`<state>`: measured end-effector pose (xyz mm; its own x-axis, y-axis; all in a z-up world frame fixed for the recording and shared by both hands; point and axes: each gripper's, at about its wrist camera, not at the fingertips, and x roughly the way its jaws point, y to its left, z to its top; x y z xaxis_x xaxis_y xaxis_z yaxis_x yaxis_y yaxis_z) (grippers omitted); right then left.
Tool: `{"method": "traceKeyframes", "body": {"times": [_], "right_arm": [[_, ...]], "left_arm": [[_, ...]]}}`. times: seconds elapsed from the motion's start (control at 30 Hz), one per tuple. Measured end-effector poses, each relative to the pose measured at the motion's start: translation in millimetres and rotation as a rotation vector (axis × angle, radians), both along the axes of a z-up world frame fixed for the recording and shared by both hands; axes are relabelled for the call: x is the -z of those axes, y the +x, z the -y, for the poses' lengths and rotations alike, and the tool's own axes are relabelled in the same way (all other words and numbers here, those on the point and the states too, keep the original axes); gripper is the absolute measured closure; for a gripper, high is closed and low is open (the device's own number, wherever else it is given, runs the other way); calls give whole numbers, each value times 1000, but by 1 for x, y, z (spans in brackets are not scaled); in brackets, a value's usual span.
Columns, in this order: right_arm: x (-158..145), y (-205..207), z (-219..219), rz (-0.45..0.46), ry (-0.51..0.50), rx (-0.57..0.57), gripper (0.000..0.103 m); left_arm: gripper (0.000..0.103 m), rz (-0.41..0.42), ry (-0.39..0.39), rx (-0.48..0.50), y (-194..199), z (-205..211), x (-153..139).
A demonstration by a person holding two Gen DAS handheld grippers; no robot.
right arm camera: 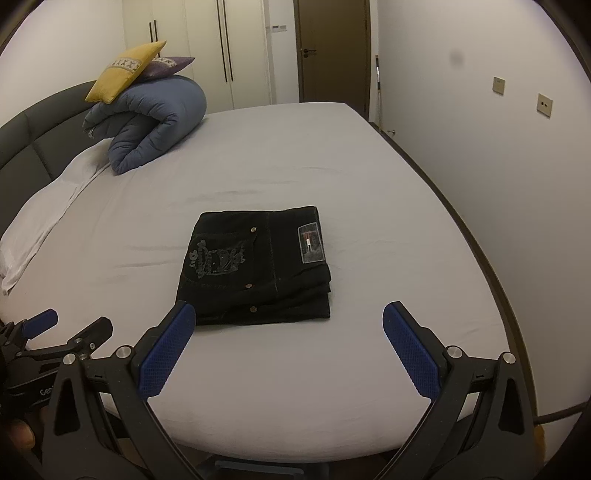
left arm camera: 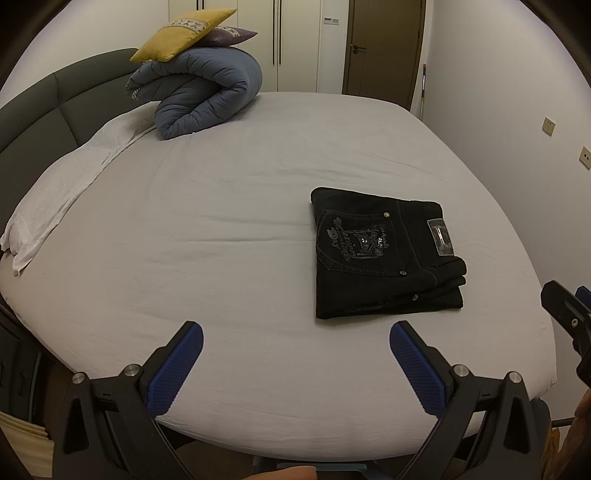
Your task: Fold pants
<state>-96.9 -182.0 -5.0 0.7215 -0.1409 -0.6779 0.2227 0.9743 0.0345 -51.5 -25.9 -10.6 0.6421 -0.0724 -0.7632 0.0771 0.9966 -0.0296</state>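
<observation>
1. The pants (right arm camera: pixel 258 266) lie on the bed (right arm camera: pixel 332 155) as a compact black rectangle, several layers stacked, with the back pocket and the waistband patch (right arm camera: pixel 313 243) facing up.
2. Both tongs are spread wide and hold nothing. The left tongs (left arm camera: pixel 295 365) and right tongs (right arm camera: pixel 288 347) hang over the near edge of the bed, short of the bundle, touching neither it nor the sheet.
3. From the right tongs the pants sit straight ahead and just left of centre; the near edge of the bundle lies just beyond the left finger's tip. From the left tongs they lie ahead and off to the right. The right tongs look the nearer.
4. The bundle is close to square, so its long axis is hard to call. The stacked fold edges show along the near and right sides, the waistband side to the right.
5. By the look of it, the folding is done or nearly so. What remains, if anything, is squaring the slightly stepped layers at the near right corner.
6. Containers: none in view. Far up the bed, well apart from the pants, a rolled blue duvet (left arm camera: pixel 207 92) carries a yellow cushion (left arm camera: pixel 181 35) and a purple one beneath it.
</observation>
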Motion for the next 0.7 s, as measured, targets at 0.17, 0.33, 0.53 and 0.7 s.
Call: {"method": "traceKeyframes", "body": {"times": [0.17, 0.33, 0.53, 0.7], "right_arm": [[3, 3, -1, -4, 8, -6, 0], [3, 4, -3, -5, 9, -6, 0], [3, 5, -4, -7, 12, -5, 0], [4, 5, -5, -8, 12, -4, 0]], "left_arm": [[0, 3, 0, 0, 0, 1, -1], [0, 3, 0, -2, -1, 2, -1], [0, 3, 4, 2, -1, 4, -1], [0, 1, 7, 7, -1, 6, -1]]}}
